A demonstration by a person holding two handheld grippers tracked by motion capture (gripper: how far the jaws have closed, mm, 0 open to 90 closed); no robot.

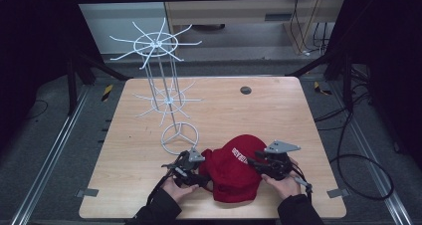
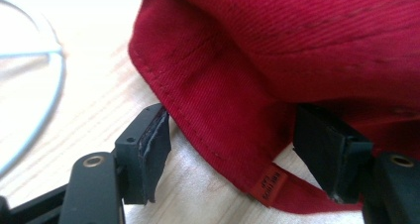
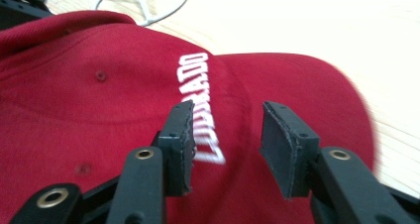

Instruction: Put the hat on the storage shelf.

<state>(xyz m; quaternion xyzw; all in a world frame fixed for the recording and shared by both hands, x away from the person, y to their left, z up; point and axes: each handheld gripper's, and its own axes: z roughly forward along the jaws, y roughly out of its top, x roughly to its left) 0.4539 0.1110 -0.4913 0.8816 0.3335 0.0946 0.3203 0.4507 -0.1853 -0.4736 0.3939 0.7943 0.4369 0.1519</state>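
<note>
Closest to me, low in the high view, both of the person's hands come in over the near edge of the bench (image 1: 149,135), one on each side of a red cap (image 1: 238,168) lying at the lower middle of the frame. Further back, upper left, stands a white wire rack (image 1: 164,80), well apart from the cap.

That cap looks light and soft: cotton twill that will fold and sag wherever it is pinched, so one hold would likely let it droop. The brim, at the right in the right gripper view, should be the stiff part, and the stitched rear hem is a doubled edge that ought to bear a pinch. The crown with its white lettering (image 3: 200,105) will just cave in under pressure. I'd take it by brim or hem, not by the dome.

Left gripper (image 2: 233,149): released, jaws spread wide with the rear hem and a small red tag (image 2: 271,184) lying between them; the pads stand off the cloth on both sides, as far as I can see.

Right gripper (image 3: 228,149): also open, about half spread, poised over the front of the crown beside the lettering, gripping nothing; whether a pad brushes the cloth I cannot tell.
</note>
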